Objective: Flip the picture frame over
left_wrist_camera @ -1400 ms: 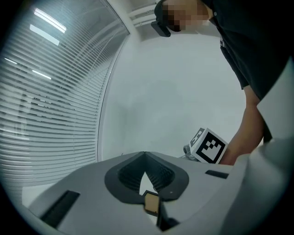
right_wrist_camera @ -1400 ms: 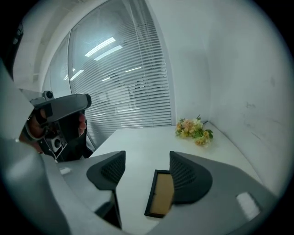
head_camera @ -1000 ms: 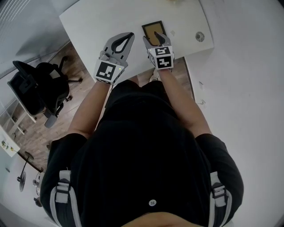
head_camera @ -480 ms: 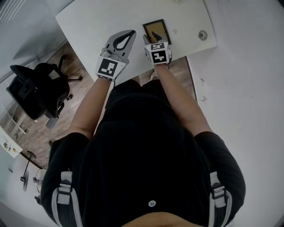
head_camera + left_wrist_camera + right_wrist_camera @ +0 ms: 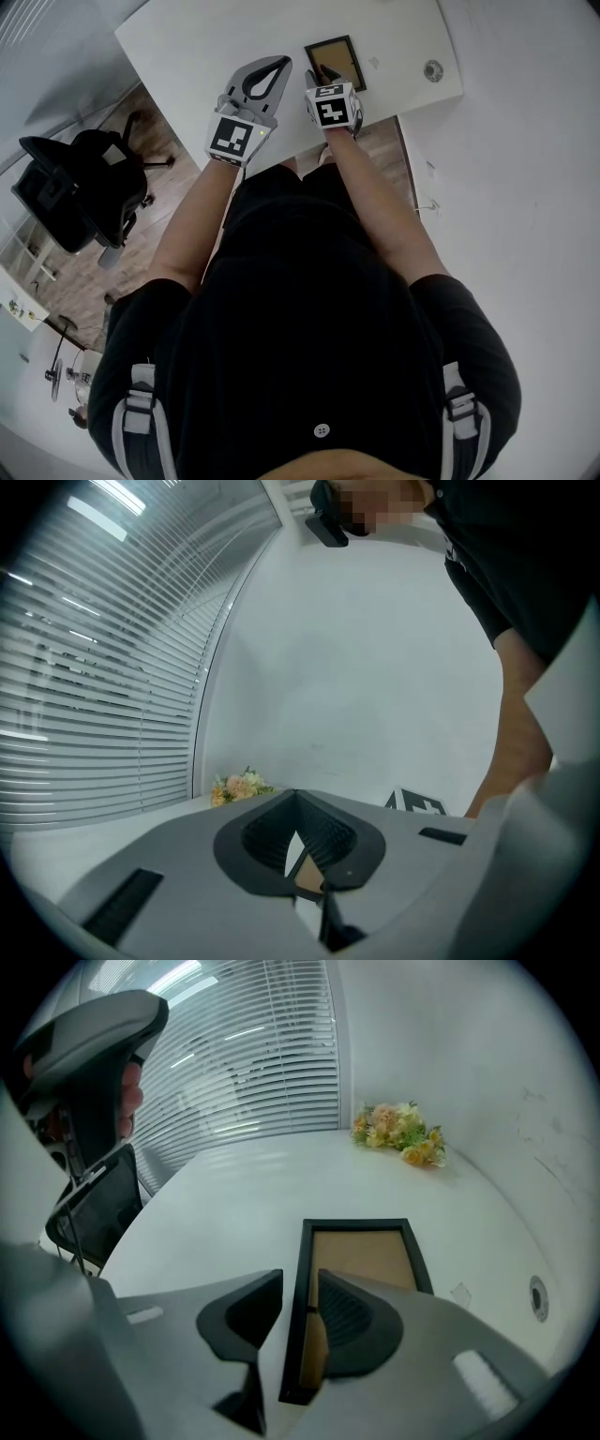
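Observation:
The picture frame lies flat on the white table with its brown backing up inside a black rim. My right gripper points steeply down at the frame's near left corner. Its jaws have just been closing and stand astride the left rail, one outside on the table and one over the backing. A thin strip of table still shows beside the rail. My left gripper hovers just left of the frame, tips together with nothing between them.
A small bunch of flowers lies at the table's far side. A round cable hole and a small clear scrap sit right of the frame. A black office chair stands on the floor to the left.
My right gripper has come down over the frame's left rail, and its jaws have narrowed around it. The left gripper has sunk a little beside it.

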`<state>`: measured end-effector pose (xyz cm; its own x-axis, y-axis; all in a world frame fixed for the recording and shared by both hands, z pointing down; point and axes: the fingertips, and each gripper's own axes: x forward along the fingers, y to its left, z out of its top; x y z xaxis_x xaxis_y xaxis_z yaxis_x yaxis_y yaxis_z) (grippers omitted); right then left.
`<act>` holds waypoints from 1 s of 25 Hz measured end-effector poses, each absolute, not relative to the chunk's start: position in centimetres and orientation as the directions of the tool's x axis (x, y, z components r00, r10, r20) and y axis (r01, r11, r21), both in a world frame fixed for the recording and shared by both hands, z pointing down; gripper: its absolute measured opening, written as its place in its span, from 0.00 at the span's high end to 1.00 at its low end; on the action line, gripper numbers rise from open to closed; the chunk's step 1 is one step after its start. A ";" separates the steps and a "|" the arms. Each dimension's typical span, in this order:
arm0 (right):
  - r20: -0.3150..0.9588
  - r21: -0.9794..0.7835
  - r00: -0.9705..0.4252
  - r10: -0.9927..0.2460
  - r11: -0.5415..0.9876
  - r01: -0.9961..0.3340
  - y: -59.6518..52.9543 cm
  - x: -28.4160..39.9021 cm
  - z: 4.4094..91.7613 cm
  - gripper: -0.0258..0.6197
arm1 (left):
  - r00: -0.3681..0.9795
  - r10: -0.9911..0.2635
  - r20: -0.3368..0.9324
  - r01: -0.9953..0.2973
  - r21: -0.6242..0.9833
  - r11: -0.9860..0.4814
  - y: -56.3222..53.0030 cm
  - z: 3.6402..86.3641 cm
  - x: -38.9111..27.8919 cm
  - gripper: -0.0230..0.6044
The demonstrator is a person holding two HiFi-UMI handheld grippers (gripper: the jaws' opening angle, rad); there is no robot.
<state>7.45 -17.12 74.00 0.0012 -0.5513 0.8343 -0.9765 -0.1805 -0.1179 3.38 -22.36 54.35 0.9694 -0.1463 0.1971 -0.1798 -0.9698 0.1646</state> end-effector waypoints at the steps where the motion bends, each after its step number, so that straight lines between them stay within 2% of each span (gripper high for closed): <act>1: 0.838 -0.103 0.009 -0.546 -0.174 -0.979 -17.1 7.4 74.2 0.77 | 0.970 -0.146 0.196 -0.180 0.169 -0.969 -22.3 54.4 3.3 0.95; 8: 0.843 -0.022 0.062 -0.535 -0.149 -0.989 -17.1 7.3 74.5 0.87 | 0.972 -0.140 0.189 -0.174 0.176 -0.969 -22.1 54.2 2.9 0.95; 25: 0.810 -0.194 -0.005 -0.586 -0.261 -0.946 -18.3 7.4 70.6 0.88 | 0.969 -0.198 0.146 -0.220 0.153 -0.963 -23.1 51.3 0.6 0.95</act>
<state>7.38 -18.31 70.65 -0.0048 -0.5861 0.8102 -0.9457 -0.2606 -0.1942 0.62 -23.13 51.29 0.9693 -0.1981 0.1457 -0.2199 -0.9634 0.1534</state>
